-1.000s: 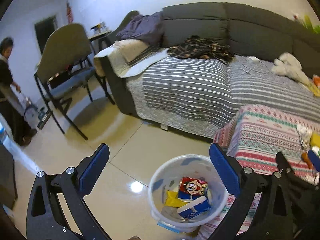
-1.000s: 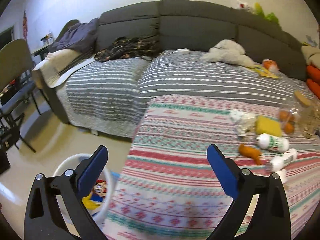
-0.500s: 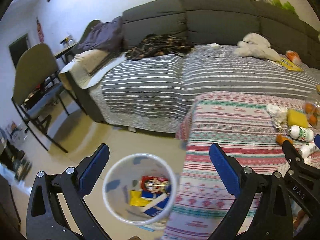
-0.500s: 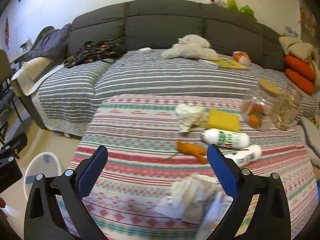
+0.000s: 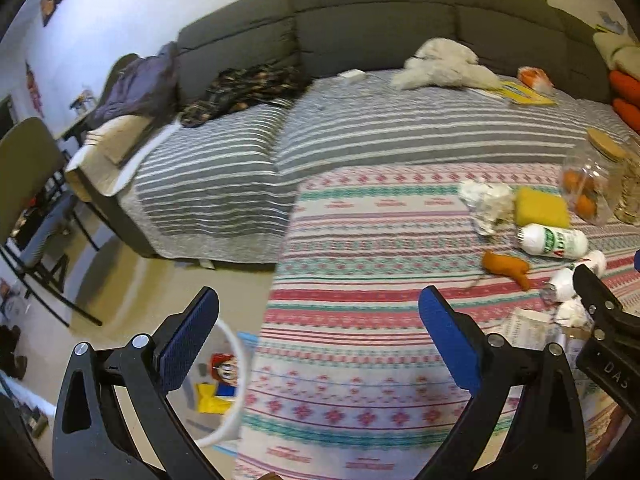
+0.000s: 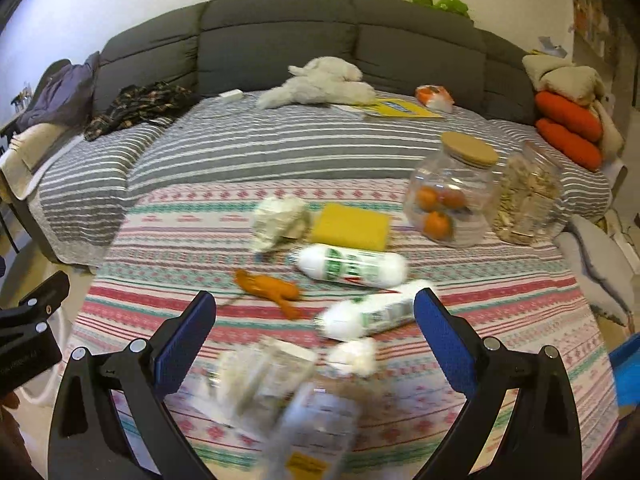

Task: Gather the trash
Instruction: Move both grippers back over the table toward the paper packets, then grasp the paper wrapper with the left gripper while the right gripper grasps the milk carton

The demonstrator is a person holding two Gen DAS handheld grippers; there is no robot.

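Trash lies on a table with a patterned cloth (image 6: 192, 240): a crumpled white paper (image 6: 280, 220), an orange wrapper (image 6: 268, 288), two white tubes (image 6: 352, 266) (image 6: 368, 316), a small white wad (image 6: 354, 356) and blurred clear wrappers (image 6: 272, 384) nearest me. My right gripper (image 6: 316, 344) is open and empty just above the wrappers. My left gripper (image 5: 320, 340) is open and empty over the table's left edge. A white bin (image 5: 236, 392) holding wrappers stands on the floor at the left.
A yellow sponge (image 6: 352, 226) and two glass jars (image 6: 452, 196) (image 6: 528, 204) stand on the table. Behind is a grey sofa with a striped cover (image 6: 260, 148), clothes and a plush toy (image 6: 320, 84). A chair (image 5: 28, 184) stands at the left.
Both grippers have swung right, away from the bin and over the table. The right gripper now hangs over the trash; the bin has slid to the left view's lower left.
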